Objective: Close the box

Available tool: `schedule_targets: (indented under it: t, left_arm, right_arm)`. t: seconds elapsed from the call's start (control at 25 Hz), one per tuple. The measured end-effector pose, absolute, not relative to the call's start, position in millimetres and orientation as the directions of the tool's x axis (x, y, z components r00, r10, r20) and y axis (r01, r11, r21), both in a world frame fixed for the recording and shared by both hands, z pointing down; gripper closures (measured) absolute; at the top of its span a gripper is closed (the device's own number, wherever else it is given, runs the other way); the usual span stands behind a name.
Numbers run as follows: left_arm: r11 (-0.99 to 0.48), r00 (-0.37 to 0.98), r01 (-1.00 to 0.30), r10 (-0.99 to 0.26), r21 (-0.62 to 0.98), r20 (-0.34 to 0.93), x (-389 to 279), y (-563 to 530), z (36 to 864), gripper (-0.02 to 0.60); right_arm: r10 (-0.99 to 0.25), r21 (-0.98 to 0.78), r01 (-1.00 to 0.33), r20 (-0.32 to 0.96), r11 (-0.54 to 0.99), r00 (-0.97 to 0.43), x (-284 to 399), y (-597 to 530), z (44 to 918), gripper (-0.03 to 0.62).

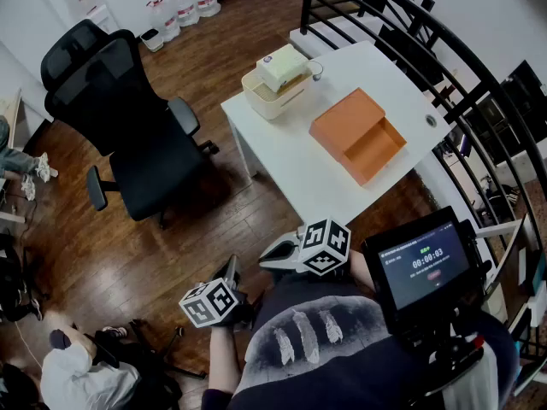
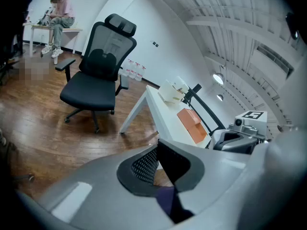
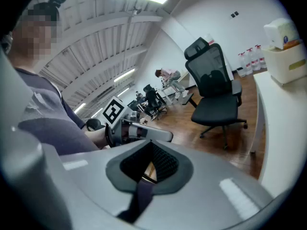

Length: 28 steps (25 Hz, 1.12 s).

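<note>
An orange box (image 1: pixel 357 135) lies open on the white table (image 1: pixel 291 156), its lid laid out flat beside the tray; in the left gripper view the orange box (image 2: pixel 192 121) is far ahead. Both grippers are held close to my body, well short of the table. My left gripper (image 1: pixel 229 272) is shut with nothing in it, its jaws (image 2: pixel 157 145) meeting at the tips. My right gripper (image 1: pixel 267 256) points left and is shut and empty too, its tips (image 3: pixel 151 145) touching. Each gripper shows in the other's view: the right gripper (image 2: pixel 240 133) and the left gripper (image 3: pixel 129 128).
A cream bin (image 1: pixel 275 82) holding a white carton stands at the table's far corner. A black office chair (image 1: pixel 128 118) stands on the wood floor left of the table. Black railings (image 1: pixel 444 49) curve behind the table. A screen (image 1: pixel 423 263) hangs at my chest.
</note>
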<state>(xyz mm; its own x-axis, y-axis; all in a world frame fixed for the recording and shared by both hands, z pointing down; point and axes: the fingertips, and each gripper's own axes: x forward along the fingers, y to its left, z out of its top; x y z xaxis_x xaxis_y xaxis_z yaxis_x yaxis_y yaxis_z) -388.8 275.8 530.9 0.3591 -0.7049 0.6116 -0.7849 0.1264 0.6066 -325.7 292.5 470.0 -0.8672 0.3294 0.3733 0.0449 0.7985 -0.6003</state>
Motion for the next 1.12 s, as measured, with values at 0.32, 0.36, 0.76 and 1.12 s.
schedule_targets:
  t: [0.32,0.36,0.76,1.12]
  left_arm:
    - [0.088,0.397,-0.785,-0.689,0.613,0.607,-356,275,529,0.566]
    - [0.079,0.405,-0.785,-0.685,0.615,0.606,-351,275,529,0.566]
    - [0.078,0.36,-0.821,-0.699,0.566,0.618,-321,268,516,0.566]
    - [0.057,0.254,-0.896,-0.747,0.44,0.614,-259,242,473,0.566]
  right_arm:
    - [0.27,-0.603,-0.039,0.413,0.797,-0.87,-290,297,476,0.589]
    - [0.259,-0.603,-0.057,0.424,0.796,-0.868,-286,296,478,0.589]
    - [0.167,-0.599,-0.137,0.424,0.789,-0.89,-248,264,466,0.589]
    - [0.184,-0.501,0.005,0.308,0.866,-0.933,-197,222,401,0.589]
